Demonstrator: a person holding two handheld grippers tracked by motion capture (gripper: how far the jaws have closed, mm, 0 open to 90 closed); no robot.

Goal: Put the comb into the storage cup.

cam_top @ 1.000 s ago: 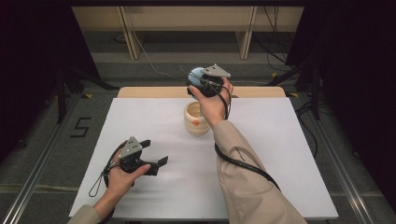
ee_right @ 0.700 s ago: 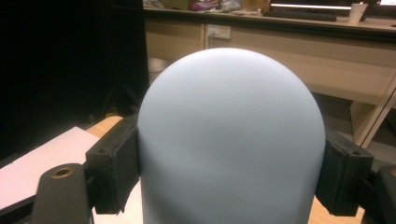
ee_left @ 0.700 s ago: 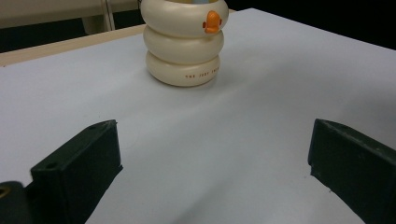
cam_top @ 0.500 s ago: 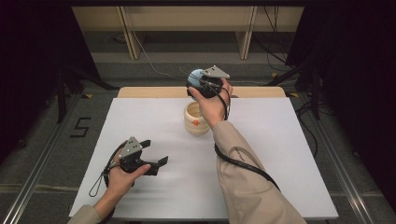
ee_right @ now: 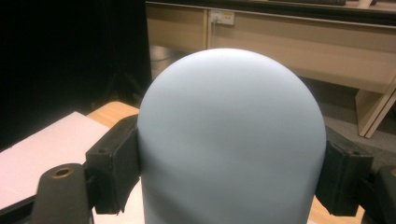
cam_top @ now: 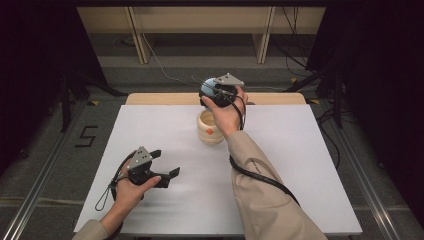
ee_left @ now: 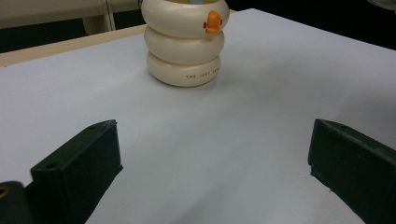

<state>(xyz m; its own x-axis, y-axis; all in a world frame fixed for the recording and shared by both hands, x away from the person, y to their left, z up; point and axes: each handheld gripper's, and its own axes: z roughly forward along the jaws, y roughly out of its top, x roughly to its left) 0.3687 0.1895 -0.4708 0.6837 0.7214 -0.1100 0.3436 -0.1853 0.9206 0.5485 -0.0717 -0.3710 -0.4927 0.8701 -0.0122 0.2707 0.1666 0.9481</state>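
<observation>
Overhead, right gripper [cam_top: 212, 90] held up beyond the cream ringed pot [cam_top: 210, 127], which stands mid-bench [cam_top: 310, 165]. Its own view adds what the high one hides: jaws pinching a pale blue dome-topped piece [ee_right: 231, 140], one pad on each flank. Left gripper [cam_top: 167, 167] low on the bench, nearer the person than the pot, jaws spread wide with bare surface between. Count: one pot, one blue piece, two grippers. Left gripper view shows the pot's three stacked rings, an orange duck-like mark [ee_left: 212, 22] and something yellowish inside the rim; contents unclear.

Grey floor [cam_top: 45, 150], seemingly wooden shelving [cam_top: 200, 20]
</observation>
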